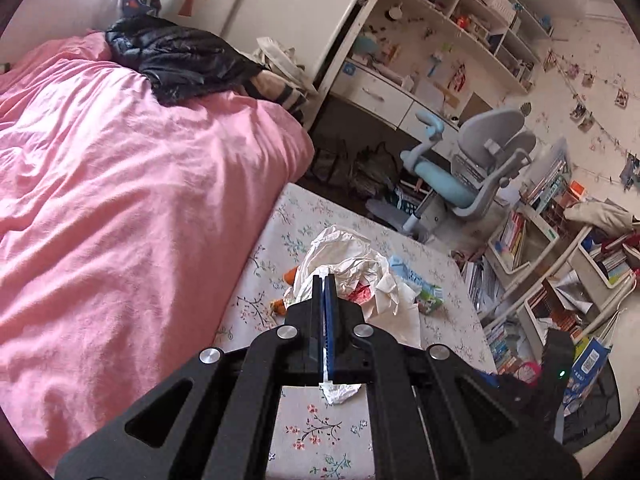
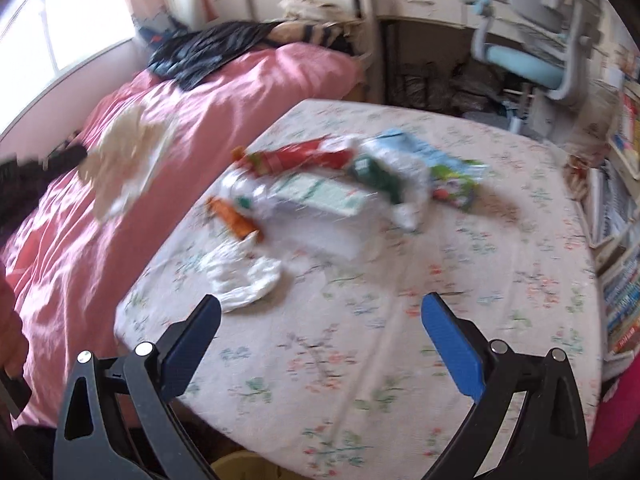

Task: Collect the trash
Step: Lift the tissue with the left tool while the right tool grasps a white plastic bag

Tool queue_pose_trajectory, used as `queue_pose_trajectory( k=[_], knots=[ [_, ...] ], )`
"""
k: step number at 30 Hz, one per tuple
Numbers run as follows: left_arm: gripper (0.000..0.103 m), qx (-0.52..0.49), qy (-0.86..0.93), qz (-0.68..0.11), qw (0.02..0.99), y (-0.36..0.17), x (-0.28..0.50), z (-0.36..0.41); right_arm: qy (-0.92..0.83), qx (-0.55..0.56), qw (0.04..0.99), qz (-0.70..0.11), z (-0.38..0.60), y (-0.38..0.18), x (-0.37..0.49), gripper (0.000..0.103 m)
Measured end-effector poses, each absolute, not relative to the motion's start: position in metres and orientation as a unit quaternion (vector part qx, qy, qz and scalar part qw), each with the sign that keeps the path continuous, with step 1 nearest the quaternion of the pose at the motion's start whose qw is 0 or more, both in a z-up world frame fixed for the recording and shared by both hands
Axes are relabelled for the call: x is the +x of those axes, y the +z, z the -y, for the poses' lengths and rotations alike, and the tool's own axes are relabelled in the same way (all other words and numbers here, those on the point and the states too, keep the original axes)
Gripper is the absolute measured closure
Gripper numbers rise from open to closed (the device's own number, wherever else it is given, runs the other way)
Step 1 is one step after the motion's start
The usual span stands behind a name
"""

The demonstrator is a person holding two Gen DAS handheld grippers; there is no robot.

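Note:
My left gripper (image 1: 325,280) is shut on a crumpled white plastic bag (image 1: 344,256) and holds it above the floral table (image 1: 316,436). In the right wrist view the same bag (image 2: 120,164) hangs over the pink bed at the left. Trash lies on the table: a red wrapper (image 2: 304,158), an orange wrapper (image 2: 234,216), a white-green box (image 2: 324,196), a green-blue packet (image 2: 456,184) and a white crumpled tissue (image 2: 248,276). My right gripper (image 2: 320,316) is open and empty, above the table's near part. The right wrist view is blurred.
A bed with a pink cover (image 1: 120,184) lies left of the table, with a black jacket (image 1: 176,56) on it. A grey-blue chair (image 1: 472,164) and a white desk (image 1: 384,96) stand behind. Book-filled shelves (image 1: 552,280) stand at the right.

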State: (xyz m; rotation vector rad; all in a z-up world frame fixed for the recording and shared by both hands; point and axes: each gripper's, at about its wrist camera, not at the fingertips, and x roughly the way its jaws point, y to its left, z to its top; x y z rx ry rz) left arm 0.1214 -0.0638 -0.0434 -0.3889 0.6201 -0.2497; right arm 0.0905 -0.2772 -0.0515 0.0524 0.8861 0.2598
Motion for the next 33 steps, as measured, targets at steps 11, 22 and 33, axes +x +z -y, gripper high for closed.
queue_pose_trajectory(
  k=[11,22,33],
  knots=[
    [0.101,-0.234,-0.111,-0.292,0.921,-0.045,0.118,0.048,0.155,0.006,0.884,-0.441,0.21,-0.082,0.124,0.019],
    [0.101,-0.231,-0.122,-0.29,0.921,-0.041,0.123,0.05,0.15,0.009,0.878,-0.454,0.214,-0.097,0.134,0.072],
    [0.101,-0.192,-0.129,-0.299,0.926,-0.046,0.123,0.062,0.183,0.056,0.885,-0.425,0.254,-0.066,0.107,0.086]
  ],
)
